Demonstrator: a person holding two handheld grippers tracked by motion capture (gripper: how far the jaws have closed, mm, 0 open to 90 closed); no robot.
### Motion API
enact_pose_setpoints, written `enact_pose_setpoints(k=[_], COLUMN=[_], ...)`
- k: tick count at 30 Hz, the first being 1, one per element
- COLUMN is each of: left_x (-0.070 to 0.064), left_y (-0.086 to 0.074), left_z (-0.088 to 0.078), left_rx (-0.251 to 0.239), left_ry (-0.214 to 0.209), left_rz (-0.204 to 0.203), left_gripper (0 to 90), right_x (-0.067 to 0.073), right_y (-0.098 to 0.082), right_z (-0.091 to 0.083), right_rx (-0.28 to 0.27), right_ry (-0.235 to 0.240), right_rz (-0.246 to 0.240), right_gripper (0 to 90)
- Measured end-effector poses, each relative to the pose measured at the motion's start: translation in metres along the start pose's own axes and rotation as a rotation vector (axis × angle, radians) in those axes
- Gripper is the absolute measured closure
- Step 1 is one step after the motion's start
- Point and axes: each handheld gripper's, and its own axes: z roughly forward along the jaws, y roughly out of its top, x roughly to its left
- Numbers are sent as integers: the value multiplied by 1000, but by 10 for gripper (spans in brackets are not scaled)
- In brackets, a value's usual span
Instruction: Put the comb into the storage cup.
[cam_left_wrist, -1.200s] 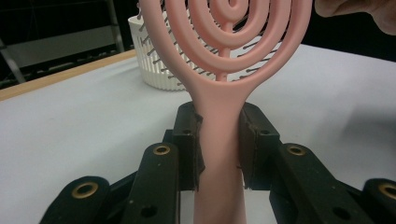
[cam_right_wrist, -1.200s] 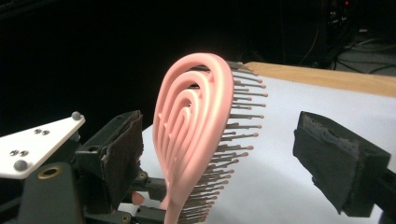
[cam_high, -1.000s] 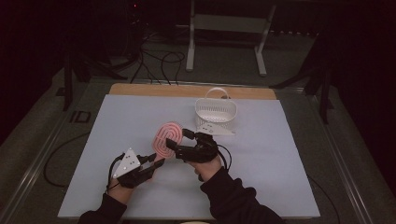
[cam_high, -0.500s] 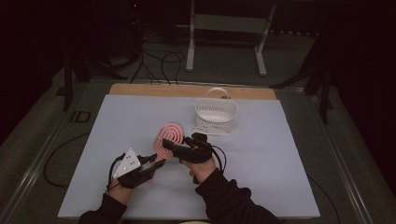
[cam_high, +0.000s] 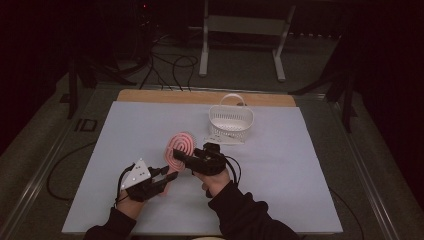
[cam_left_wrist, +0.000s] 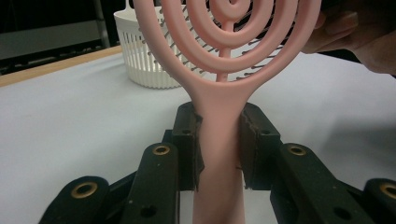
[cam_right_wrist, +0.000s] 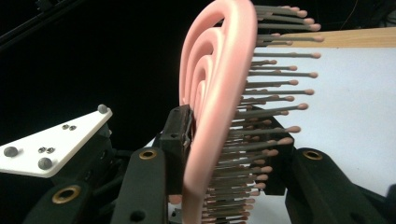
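Hairbrush (cam_high: 180, 146) is held above the near-left of the table (cam_high: 280, 195), its handle clamped by the left gripper (cam_high: 167, 176); the right gripper's (cam_high: 179, 157) jaws have just been closing and now pinch its head. White basket (cam_high: 230, 120) waits farther right, so placing likely remains.

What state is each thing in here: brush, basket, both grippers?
Hairbrush: lifted off the table, held at handle and head.
Basket: upright on the table, handle raised, apart from the brush.
Left gripper: shut on the brush handle.
Right gripper: jaws just closed, clamped across the brush head and bristles.
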Motion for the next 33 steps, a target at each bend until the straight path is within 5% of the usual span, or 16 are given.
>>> enact_pose_setpoints(k=[22,33], left_x=[-6,-4], left_y=[3,3], left_z=[3,6], left_rx=[-12,22], left_ry=[2,14], left_rz=[-14,-63], left_gripper=[696,360], right_x=[6,1], right_y=[2,8], right_z=[-3,-7], right_rx=[-35,-52], right_ry=[21,-4], right_rz=[-74,-103], right_gripper=[640,643])
